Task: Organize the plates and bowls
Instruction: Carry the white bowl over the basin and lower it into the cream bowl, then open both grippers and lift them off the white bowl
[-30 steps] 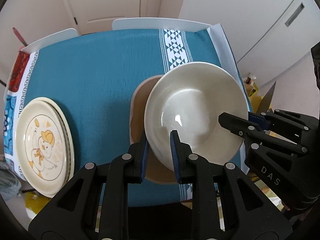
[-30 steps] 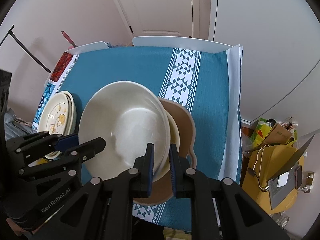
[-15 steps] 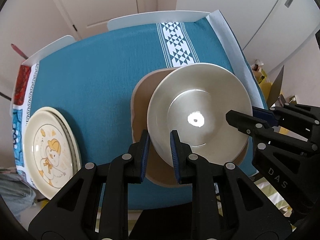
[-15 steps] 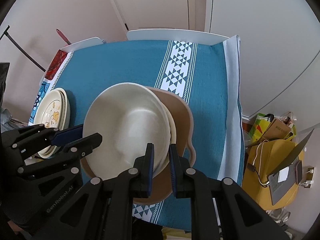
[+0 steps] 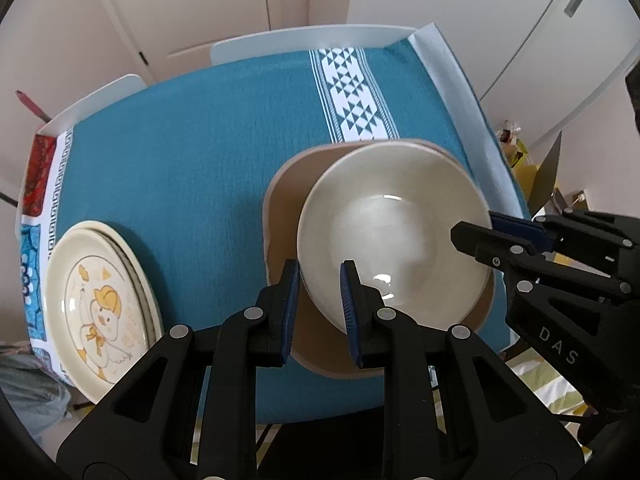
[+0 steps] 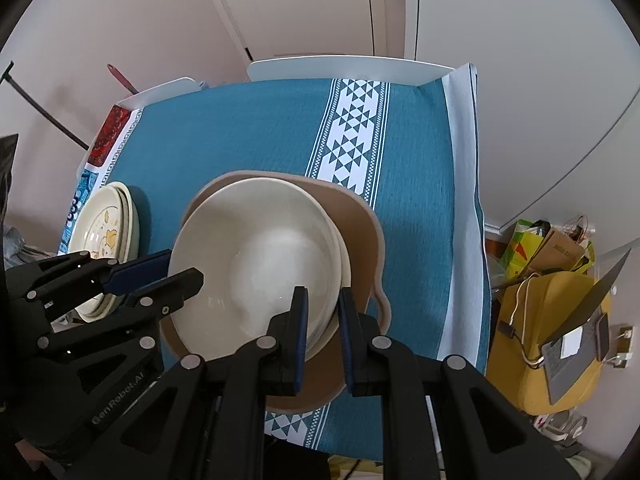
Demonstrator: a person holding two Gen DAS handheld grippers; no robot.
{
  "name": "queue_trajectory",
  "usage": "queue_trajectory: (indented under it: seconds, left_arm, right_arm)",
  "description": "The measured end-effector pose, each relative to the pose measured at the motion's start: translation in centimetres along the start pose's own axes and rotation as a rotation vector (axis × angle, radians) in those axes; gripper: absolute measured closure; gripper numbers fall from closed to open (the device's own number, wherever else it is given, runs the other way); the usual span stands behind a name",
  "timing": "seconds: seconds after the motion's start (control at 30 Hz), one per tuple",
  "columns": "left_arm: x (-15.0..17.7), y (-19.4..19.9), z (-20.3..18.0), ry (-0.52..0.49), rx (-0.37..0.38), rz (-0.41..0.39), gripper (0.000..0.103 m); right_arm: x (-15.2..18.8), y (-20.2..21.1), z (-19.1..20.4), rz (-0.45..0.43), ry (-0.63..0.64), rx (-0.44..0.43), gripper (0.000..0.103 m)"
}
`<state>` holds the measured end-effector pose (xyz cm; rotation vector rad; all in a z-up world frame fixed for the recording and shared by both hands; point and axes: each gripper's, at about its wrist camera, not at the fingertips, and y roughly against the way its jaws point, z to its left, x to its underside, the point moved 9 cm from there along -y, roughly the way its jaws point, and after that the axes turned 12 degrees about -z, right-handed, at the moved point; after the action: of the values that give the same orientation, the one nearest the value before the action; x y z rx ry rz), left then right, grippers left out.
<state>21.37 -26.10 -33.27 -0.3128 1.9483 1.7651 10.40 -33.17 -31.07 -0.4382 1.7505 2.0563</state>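
Both grippers hold a cream bowl (image 5: pixel 396 240) (image 6: pixel 272 256) by its rim. My left gripper (image 5: pixel 320 308) is shut on the near-left rim, and shows at the left in the right wrist view (image 6: pixel 176 276). My right gripper (image 6: pixel 323 320) is shut on the near-right rim, and shows at the right in the left wrist view (image 5: pixel 480 236). Under the bowl lies a wide brown dish (image 5: pixel 284 208) (image 6: pixel 360 232) with a second cream bowl (image 6: pixel 345 252) nested in it. Whether the held bowl rests on that one I cannot tell. A stack of duck-print plates (image 5: pixel 100 304) (image 6: pixel 106 236) lies at the table's left edge.
A teal tablecloth (image 5: pixel 200 160) with a white patterned band covers the table. White chair backs (image 5: pixel 312 38) stand along the far edge. A yellow seat with bags and a laptop (image 6: pixel 552 320) is off the table's right side. The far half of the cloth is bare.
Both grippers kept their hold on the cream bowl. It levelled out from a tilt and shifted from right of the brown dish to more squarely over it.
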Motion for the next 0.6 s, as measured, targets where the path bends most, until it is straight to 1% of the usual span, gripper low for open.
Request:
queue_trajectory:
  seconds: [0.17, 0.23, 0.33, 0.37, 0.4, 0.43, 0.47, 0.5, 0.53, 0.57, 0.6]
  left_arm:
    - [-2.2, 2.4, 0.7, 0.014, 0.03, -0.069, 0.084]
    - [-3.3, 3.8, 1.2, 0.014, 0.036, -0.103, 0.084]
    - [-5.3, 6.4, 2.3, 0.018, 0.042, -0.177, 0.084]
    - [-5.7, 7.1, 2.6, 0.016, 0.041, -0.195, 0.081]
    - [-6.2, 7.7, 2.8, 0.012, 0.04, -0.212, 0.065]
    - [-6.5, 8.3, 3.1, 0.008, 0.041, -0.228, 0.049]
    - [-6.9, 9.0, 3.3, 0.007, 0.044, -0.257, 0.01]
    - [-7.2, 9.6, 3.5, 0.009, 0.044, -0.285, 0.0]
    - [-7.6, 10.7, 3.8, 0.007, 0.039, -0.343, 0.0]
    - [-7.7, 11.1, 3.8, -0.006, 0.036, -0.357, 0.0]
    - [-7.7, 11.3, 3.8, -0.026, 0.034, -0.354, 0.0]
  right_arm:
    - [-0.9, 1.7, 0.0, -0.031, -0.037, -0.023, 0.089]
    - [-1.6, 3.2, 0.3, -0.063, -0.049, -0.056, 0.089]
    - [-2.8, 5.5, 0.6, -0.117, -0.045, -0.065, 0.089]
    - [-3.4, 6.4, 0.6, -0.142, -0.045, -0.069, 0.089]
    - [-3.8, 7.0, 0.7, -0.16, -0.045, -0.07, 0.089]
    - [-4.2, 7.8, 0.7, -0.184, -0.046, -0.07, 0.08]
    - [-4.6, 8.5, 0.7, -0.21, -0.049, -0.067, 0.071]
    - [-4.9, 8.9, 0.8, -0.226, -0.052, -0.064, 0.043]
    - [-5.2, 9.6, 0.8, -0.256, -0.057, -0.064, 0.021]
    - [-5.4, 10.0, 0.8, -0.277, -0.059, -0.063, 0.016]
    - [-5.4, 10.4, 0.8, -0.296, -0.058, -0.054, 0.015]
